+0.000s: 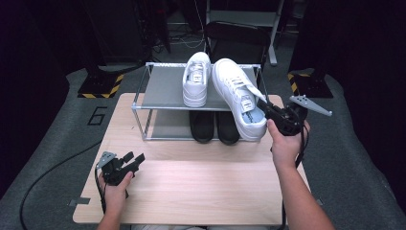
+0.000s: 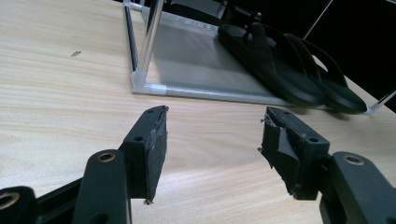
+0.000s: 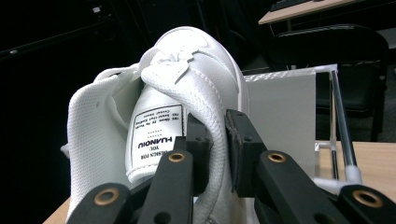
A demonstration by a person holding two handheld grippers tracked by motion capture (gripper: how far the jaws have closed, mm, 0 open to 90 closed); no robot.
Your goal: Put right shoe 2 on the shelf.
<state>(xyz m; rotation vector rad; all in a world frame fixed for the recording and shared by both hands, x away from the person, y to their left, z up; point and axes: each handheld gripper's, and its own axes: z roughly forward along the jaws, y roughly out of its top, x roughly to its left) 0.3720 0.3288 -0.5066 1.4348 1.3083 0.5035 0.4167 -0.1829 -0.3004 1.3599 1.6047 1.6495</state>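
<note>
The right hand-held gripper (image 1: pixel 262 106) was clamped on the collar edge of a white sneaker (image 1: pixel 238 96), its pads pinching the padded rim beside the tongue label in the right gripper view (image 3: pixel 215 149). From the high view the shoe lay at about two o'clock of the worktop (image 1: pixel 191 191), toe on the top shelf of the metal shoe rack (image 1: pixel 165 88) and heel hanging past the front rail, just beside its mate, the second white sneaker (image 1: pixel 196 79). A pair of black sandals (image 1: pixel 214 125) sat on the lower shelf beneath. The left hand-held gripper (image 1: pixel 135 159) rested at about eight o'clock, jaws apart and holding nothing. To seat the shoe well, the grip likely needed to stay firm on the thin collar while the heel was eased toward twelve o'clock, kept parallel to its mate without nudging it.
</note>
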